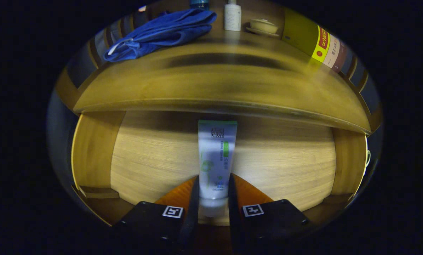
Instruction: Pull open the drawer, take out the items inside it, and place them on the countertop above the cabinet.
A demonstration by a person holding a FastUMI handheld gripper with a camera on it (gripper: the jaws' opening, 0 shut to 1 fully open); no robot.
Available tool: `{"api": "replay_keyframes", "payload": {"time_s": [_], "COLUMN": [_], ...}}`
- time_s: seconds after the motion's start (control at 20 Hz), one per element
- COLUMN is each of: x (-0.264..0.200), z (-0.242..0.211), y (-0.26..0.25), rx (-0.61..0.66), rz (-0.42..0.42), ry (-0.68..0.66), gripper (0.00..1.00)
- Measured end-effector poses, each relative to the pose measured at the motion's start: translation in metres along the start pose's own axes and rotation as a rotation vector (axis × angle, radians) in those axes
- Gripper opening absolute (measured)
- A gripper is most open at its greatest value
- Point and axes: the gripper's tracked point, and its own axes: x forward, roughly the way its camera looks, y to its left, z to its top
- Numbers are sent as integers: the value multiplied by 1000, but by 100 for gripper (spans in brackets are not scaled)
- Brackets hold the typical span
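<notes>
Claw: the gripper (213, 193) is clenched on the tube (216, 159), one finger pressing each side of its near, capped end. That's a firm-looking grasp!
Tube: white with a green band at its far end, pointing straight away from the fingers, over the middle of the drawer floor. Whether it is lifted clear or resting on the wood, I cannot tell.
Drawer: the drawer (154, 152) is pulled open, its pale wooden floor showing to the left and right of the tube, with side walls at each flank. So step one looks done.
Other items in the drawer: none that I can make out; the far part sits in shadow under the top.
Countertop: the countertop (225, 92) overhangs just beyond the tube. The tube is not on it yet, so lifting and placing remain.
Far on the countertop: a blue towel (161, 32) at far left, a white bottle (232, 17) and a small lidded dish (263, 25) in the middle, a yellow book (303, 35) at far right.
</notes>
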Motion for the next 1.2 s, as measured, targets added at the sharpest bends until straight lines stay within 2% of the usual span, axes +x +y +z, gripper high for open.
{"api": "replay_keyframes", "payload": {"time_s": [0.35,0.4,0.45,0.5,0.65,0.95,1.2], "x": [-58,-76,-73,-104,-141,-225,-293], "z": [170,149,74,145,160,152,122], "y": [77,117,81,85,103,107,104], "rx": [-70,-77,-81,-77,-66,-92,-90], "rz": [94,93,97,107,143,143,160], "ry": [46,49,52,52,82,57,7], "gripper": [47,47,47,47,47,47,47]}}
